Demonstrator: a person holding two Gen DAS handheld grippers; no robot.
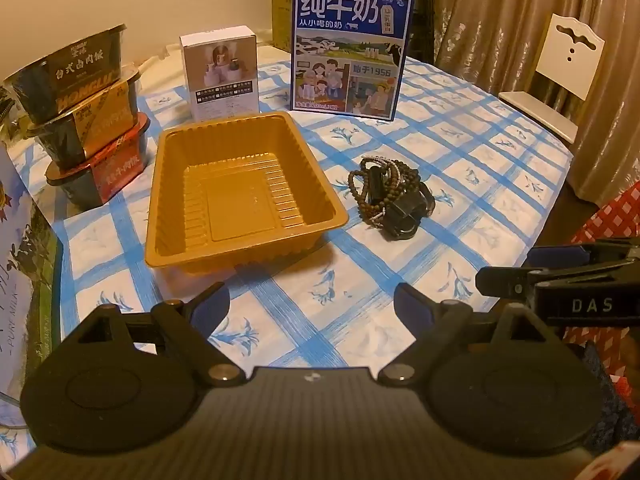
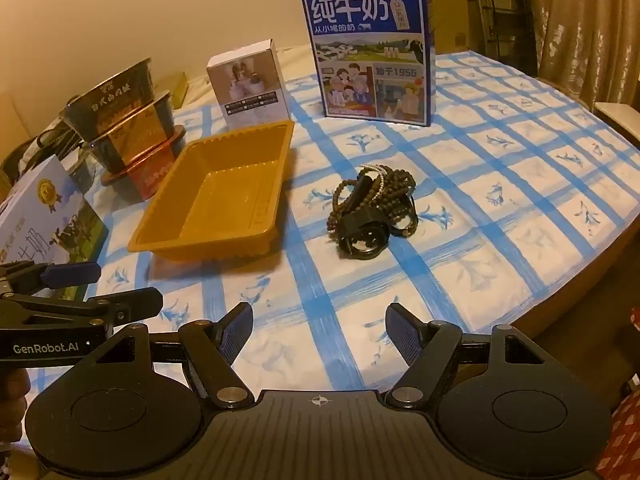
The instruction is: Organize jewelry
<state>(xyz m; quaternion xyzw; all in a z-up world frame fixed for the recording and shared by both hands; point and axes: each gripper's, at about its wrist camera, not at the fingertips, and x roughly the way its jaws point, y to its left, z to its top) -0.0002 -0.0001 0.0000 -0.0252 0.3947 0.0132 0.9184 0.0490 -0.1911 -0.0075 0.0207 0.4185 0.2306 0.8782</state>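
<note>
An empty golden plastic tray (image 1: 168,216) (image 2: 160,232) sits on the blue-checked tablecloth. To its right lies a pile of jewelry (image 1: 390,194) (image 2: 370,210): brown bead bracelets, a pearl-like strand and a black watch tangled together. My left gripper (image 1: 312,304) is open and empty, low over the cloth, short of the tray and the pile. My right gripper (image 2: 320,330) is open and empty, in front of the pile. Each gripper shows at the edge of the other's view: the right one (image 1: 560,280), the left one (image 2: 80,292).
A blue milk carton box (image 1: 350,46) (image 2: 370,50) and a small white box (image 1: 220,72) (image 2: 248,84) stand behind the tray. Three stacked meal bowls (image 1: 88,120) (image 2: 128,128) are at the left, another milk box (image 2: 44,224) nearer left. A white chair (image 1: 560,80) stands past the table's right edge.
</note>
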